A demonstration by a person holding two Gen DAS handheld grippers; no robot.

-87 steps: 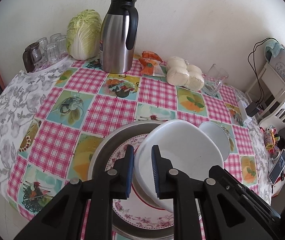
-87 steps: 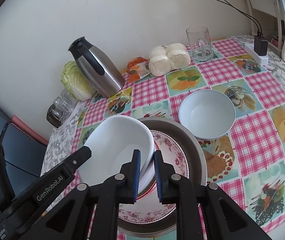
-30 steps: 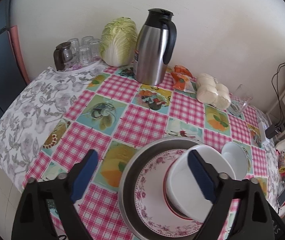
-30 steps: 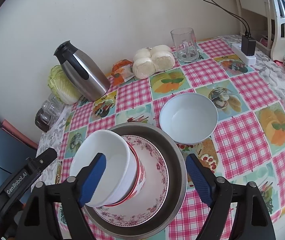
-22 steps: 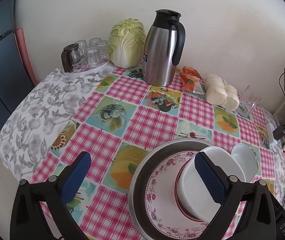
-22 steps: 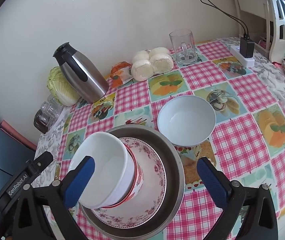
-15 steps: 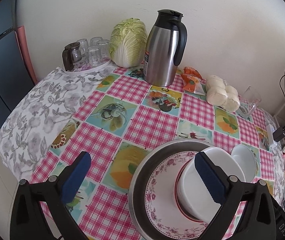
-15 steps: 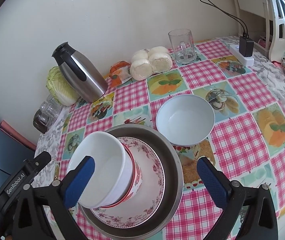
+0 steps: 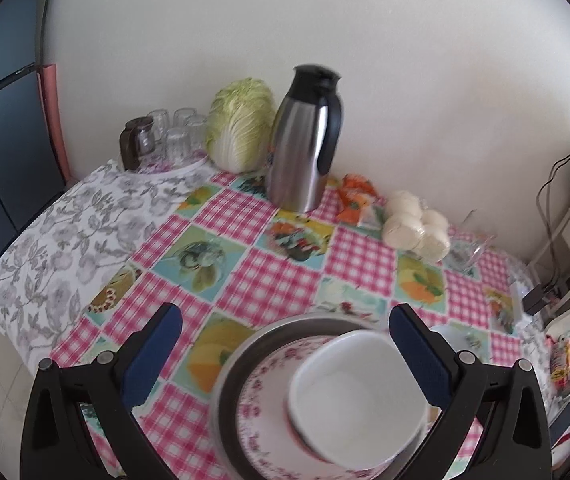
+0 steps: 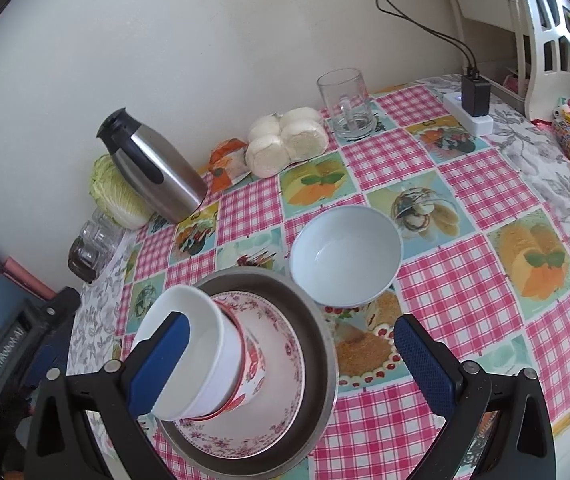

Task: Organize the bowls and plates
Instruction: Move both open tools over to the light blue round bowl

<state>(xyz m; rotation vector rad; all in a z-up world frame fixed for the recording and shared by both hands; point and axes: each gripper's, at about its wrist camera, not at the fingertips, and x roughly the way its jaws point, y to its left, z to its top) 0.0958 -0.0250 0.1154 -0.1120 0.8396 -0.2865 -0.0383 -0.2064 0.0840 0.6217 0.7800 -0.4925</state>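
Nearest the lenses, both claws stand spread wide with nothing between the blue pads: the left claw (image 9: pixel 285 354) hangs above the dish stack, the right claw (image 10: pixel 291 354) likewise, its left finger overlapping the view of the stacked bowls without clear contact. Below them a grey metal pan (image 10: pixel 317 344) sits on the worktop (image 10: pixel 465 280), which wears a pink-checked cloth with food-picture squares. Inside the pan lies a white plate with a pink floral rim (image 10: pixel 281 344). On the plate rests a red-patterned bowl (image 10: pixel 251 364), and nested in it a plain white bowl (image 10: pixel 205 336); the pair leans to one side, not level. In the left wrist view the white bowl is motion-blurred. Just beyond the pan's rim, touching or nearly so, stands a separate pale blue-white bowl (image 10: pixel 345 256), upright and empty, on the cloth by itself. Farther back: a bag of round white buns (image 10: pixel 285 142), an orange snack packet (image 10: pixel 225 164), a clear glass mug (image 10: pixel 347 104). Against the wall a steel thermos jug with black lid and handle (image 9: pixel 305 140), a napa cabbage (image 9: pixel 241 124), and a cluster of upturned glasses on a tray (image 9: pixel 169 136). Far right, a white power strip with a black plug (image 10: pixel 471 108).
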